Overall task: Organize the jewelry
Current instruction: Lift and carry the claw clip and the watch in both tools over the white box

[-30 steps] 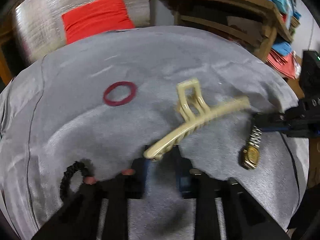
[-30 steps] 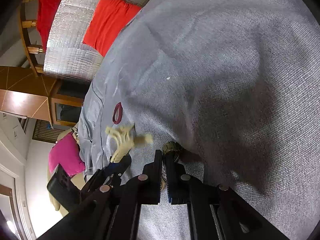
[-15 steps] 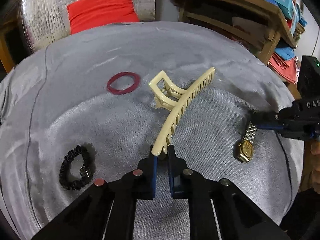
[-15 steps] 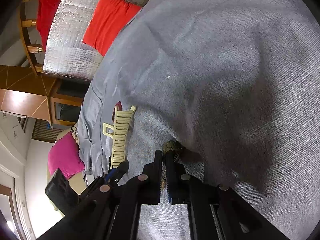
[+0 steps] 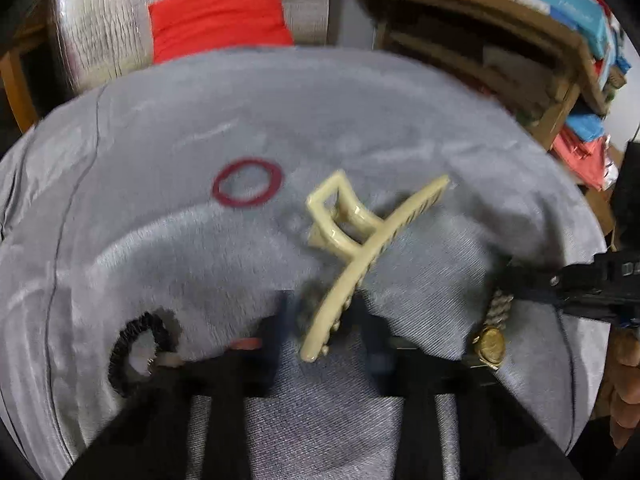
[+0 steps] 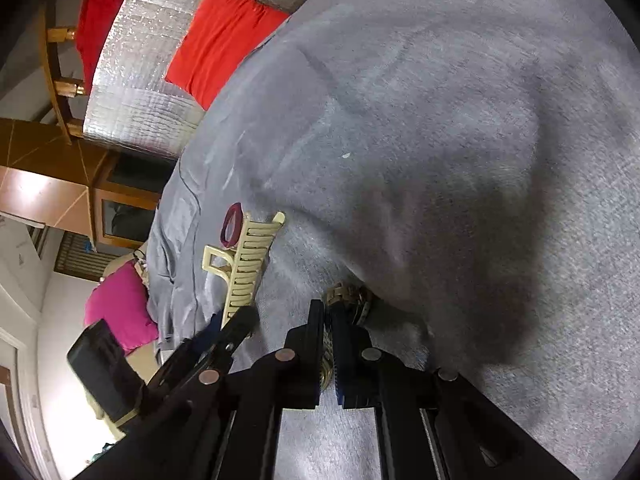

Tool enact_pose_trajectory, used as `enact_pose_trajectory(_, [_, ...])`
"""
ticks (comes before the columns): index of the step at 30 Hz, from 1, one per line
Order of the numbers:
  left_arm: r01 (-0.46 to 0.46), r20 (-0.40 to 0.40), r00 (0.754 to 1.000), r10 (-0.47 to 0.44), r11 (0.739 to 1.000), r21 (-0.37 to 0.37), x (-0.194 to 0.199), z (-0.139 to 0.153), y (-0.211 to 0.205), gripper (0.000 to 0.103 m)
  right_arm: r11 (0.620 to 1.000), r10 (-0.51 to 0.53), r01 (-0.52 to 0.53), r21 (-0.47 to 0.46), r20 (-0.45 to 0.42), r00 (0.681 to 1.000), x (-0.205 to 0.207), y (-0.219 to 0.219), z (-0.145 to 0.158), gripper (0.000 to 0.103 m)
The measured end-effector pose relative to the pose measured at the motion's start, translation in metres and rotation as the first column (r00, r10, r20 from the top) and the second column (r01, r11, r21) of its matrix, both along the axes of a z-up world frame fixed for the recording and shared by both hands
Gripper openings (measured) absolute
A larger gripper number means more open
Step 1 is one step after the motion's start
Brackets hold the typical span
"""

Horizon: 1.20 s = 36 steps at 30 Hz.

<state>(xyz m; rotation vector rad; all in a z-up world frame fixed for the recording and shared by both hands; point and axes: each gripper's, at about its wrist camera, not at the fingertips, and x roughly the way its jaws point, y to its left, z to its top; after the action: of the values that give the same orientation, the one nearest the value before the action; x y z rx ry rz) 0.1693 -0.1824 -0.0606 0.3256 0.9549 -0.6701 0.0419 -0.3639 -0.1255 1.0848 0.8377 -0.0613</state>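
At the bottom of the left wrist view, the left hand-held gripper (image 5: 324,332) had just been opening, its jaws spread with the cream claw clip's (image 5: 360,256) tip loose between them, so the clip could tip over on the grey table cloth (image 5: 160,248). At right, the right hand-held gripper (image 6: 327,344) pinched the gold watch's (image 5: 491,342) band; a tug could slide it off the edge, and farther off, toward the upper left, the red ring band (image 5: 247,181) risked a knock.

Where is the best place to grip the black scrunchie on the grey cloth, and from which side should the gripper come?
Probably the band itself, at any point, one finger inside the hole and one outside. The black scrunchie is a soft loop that lies flat on the grey cloth, so coming from above looks best. It has no handle or stiff part. It lies left of the cream hair claw, apart from it.
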Motion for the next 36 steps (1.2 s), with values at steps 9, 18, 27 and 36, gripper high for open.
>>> enact_pose_trajectory(9, [-0.033, 0.016, 0.999, 0.033, 0.999, 0.007, -0.006, 0.006, -0.001, 0.011, 0.981, 0.051, -0.053, -0.189, -0.017, 0.999, 0.014, 0.020, 0.010, 0.006])
enact_pose_trajectory(18, [-0.113, 0.054, 0.992, 0.116, 0.992, -0.053, -0.022, 0.040, 0.038, 0.011, 0.944, 0.128, -0.091, -0.318, 0.099, 0.987, 0.015, 0.046, 0.043, 0.004])
enact_pose_trajectory(27, [-0.290, 0.130, 0.945, 0.301, 0.952, -0.097, -0.052, 0.080, 0.121, 0.011, 0.902, 0.201, -0.111, -0.418, 0.178, 0.963, 0.011, 0.095, 0.069, 0.004])
enact_pose_trajectory(36, [-0.496, 0.217, 0.831, 0.512, 0.859, -0.127, -0.095, 0.105, 0.252, 0.011, 0.886, 0.260, -0.147, -0.440, 0.208, 0.943, 0.007, 0.146, 0.076, 0.004])
